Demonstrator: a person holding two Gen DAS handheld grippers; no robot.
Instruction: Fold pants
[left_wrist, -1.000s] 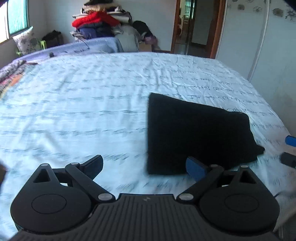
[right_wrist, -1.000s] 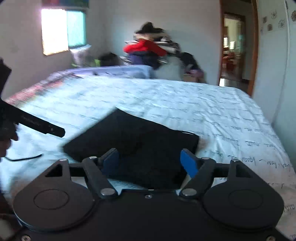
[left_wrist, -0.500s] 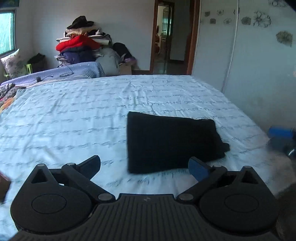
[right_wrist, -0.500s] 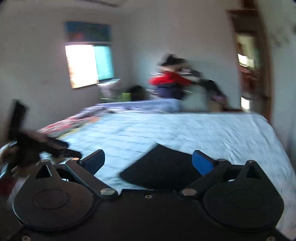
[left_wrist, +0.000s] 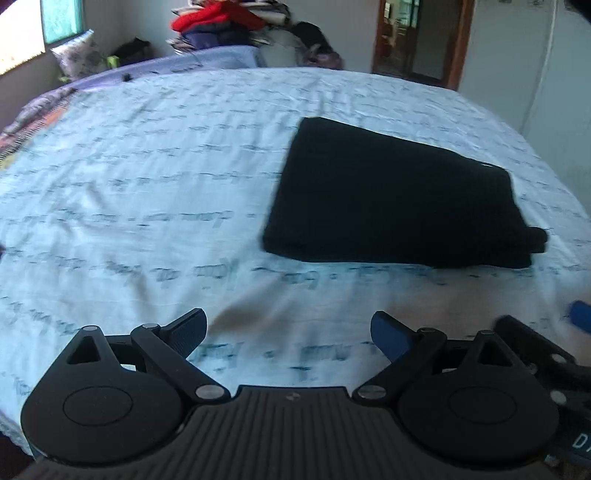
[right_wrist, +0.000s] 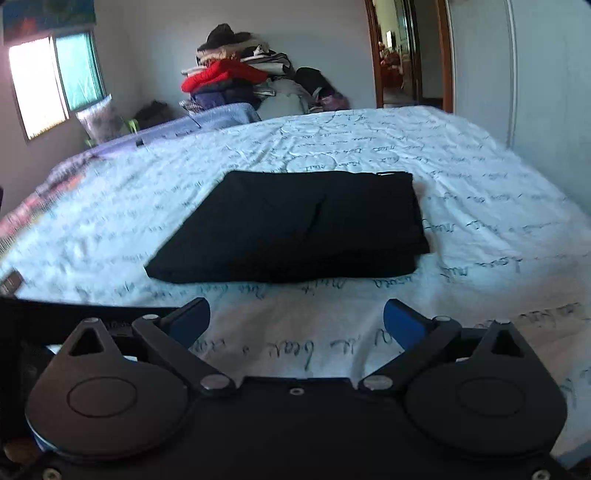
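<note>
Pants (left_wrist: 395, 199), black and folded into a flat rectangular pad of soft fabric, lie on the pale blue bed sheet printed with dark handwriting (left_wrist: 147, 184) in my left wrist view, far of my fingers and off to the right. My left gripper (left_wrist: 288, 330) hangs over bare sheet with its 2 fingers spread wide and nothing between them; the blue pad of the right finger (left_wrist: 389, 334) sits well apart from the dark left one. At the right edge, near me, the black linkage and a blue tip of my right gripper (left_wrist: 546, 343) poke in. Far beyond the bed stands a pile of clothes topped with a red garment (left_wrist: 218, 20), and a wooden doorway (left_wrist: 417, 37) opens on the far right.

In my right wrist view the same black pants (right_wrist: 303, 225) sit straight ahead, centred beyond my fingers, their near edge showing stacked layers. My right gripper (right_wrist: 295, 323) is spread wide over the sheet (right_wrist: 480, 221), empty, not touching the fabric. A window (right_wrist: 55, 81) glows on the far left wall, and the clothes pile (right_wrist: 229, 81) rises behind the bed.
</note>
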